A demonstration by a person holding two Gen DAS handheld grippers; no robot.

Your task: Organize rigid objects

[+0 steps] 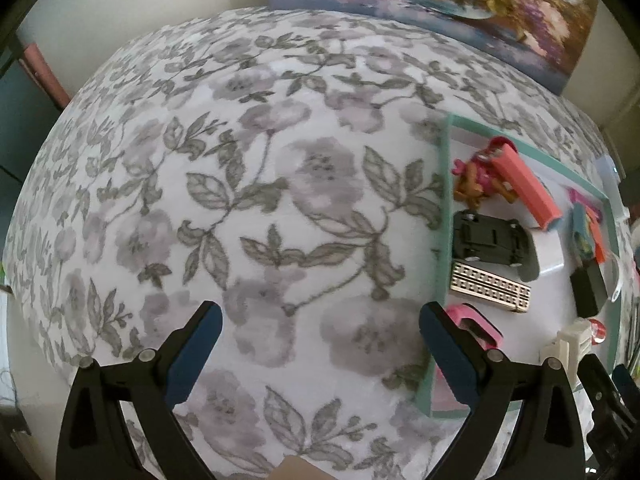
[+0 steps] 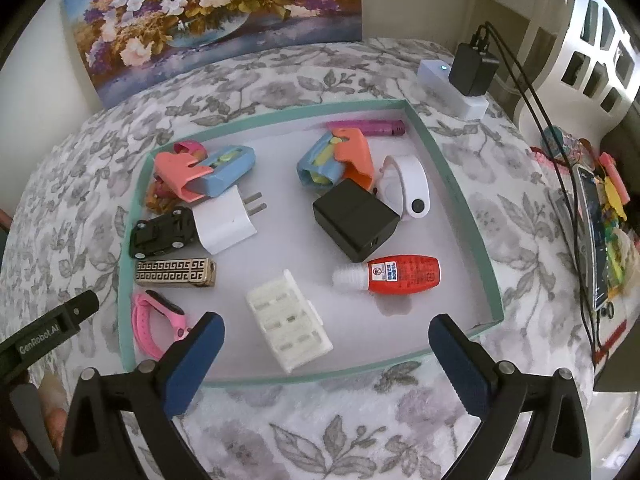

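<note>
A teal-rimmed tray lies on the floral cloth and holds several small rigid objects: a white slotted block, a red bottle, a black charger cube, a white plug, a black toy car, a gold patterned lighter and a pink watch. My right gripper is open and empty above the tray's near rim. My left gripper is open and empty over bare cloth, left of the tray; the car and lighter show there.
A flower painting leans on the back wall. A white power strip with a black adapter and cables sits at the back right. A phone and coloured items lie at the right edge. The left gripper's body shows at left.
</note>
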